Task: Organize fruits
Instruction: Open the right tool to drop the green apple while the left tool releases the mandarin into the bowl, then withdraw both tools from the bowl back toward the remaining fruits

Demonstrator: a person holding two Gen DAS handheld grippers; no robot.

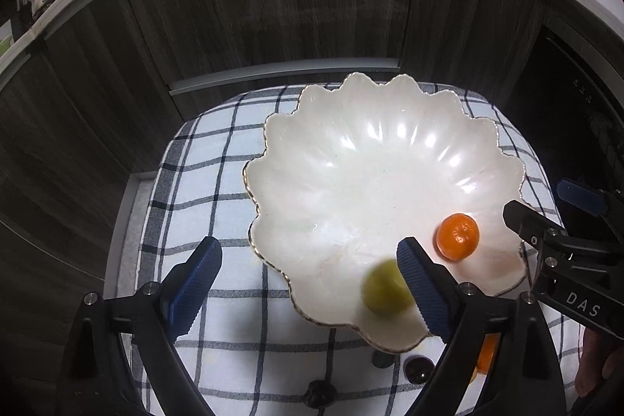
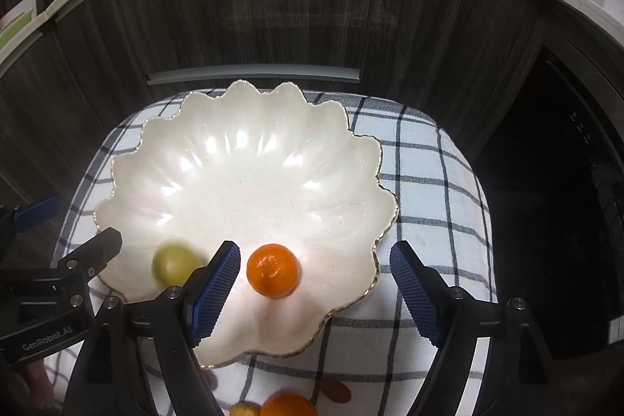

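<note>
Dark wood cabinets back a small table under a checked cloth (image 1: 234, 158), where a scalloped white bowl (image 1: 390, 158) holds 2 fruits: an orange mandarin (image 2: 273, 269) near 6 o'clock and a blurred green fruit (image 2: 173, 263) at 7. Both grippers tilt steeply down. The left gripper (image 1: 310, 283) and right gripper (image 2: 314, 289) stand wide apart, gripping nothing. More fruit (image 2: 286, 405) waits below the bowl; best lift clear of the rim before reaching for it.

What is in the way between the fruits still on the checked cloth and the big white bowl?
Nothing visible blocks them. The leftover orange fruit lies on the blue checked cloth just outside the white scalloped bowl's near rim. Only that low gold-edged rim must be cleared.
</note>
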